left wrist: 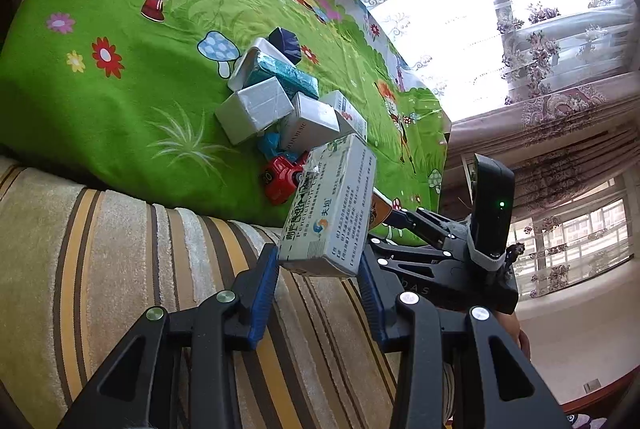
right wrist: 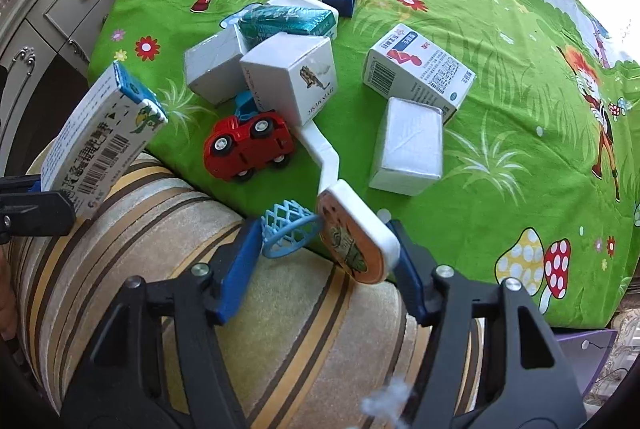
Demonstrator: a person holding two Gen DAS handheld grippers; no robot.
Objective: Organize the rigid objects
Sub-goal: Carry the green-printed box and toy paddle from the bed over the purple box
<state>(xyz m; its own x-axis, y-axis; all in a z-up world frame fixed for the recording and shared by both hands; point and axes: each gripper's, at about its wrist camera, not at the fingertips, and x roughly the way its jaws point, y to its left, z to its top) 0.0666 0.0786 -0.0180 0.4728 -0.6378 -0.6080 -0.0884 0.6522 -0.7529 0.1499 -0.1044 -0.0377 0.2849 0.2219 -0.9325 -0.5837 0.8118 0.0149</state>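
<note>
Fingers (left wrist: 276, 277) grip a medicine box (left wrist: 332, 205); right fingers (right wrist: 240, 257) straddle a toy hoop (right wrist: 352, 241) beside the red car (right wrist: 248, 145).

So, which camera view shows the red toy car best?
The right wrist view. There the red toy car lies on its side in full sight on the green cloth, wheels showing. In the left wrist view the medicine box held by the left gripper covers part of the car.

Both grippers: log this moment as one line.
left gripper: shut on medicine box | right gripper: toy hoop between jaws, grip unclear | red car: on cloth
</note>
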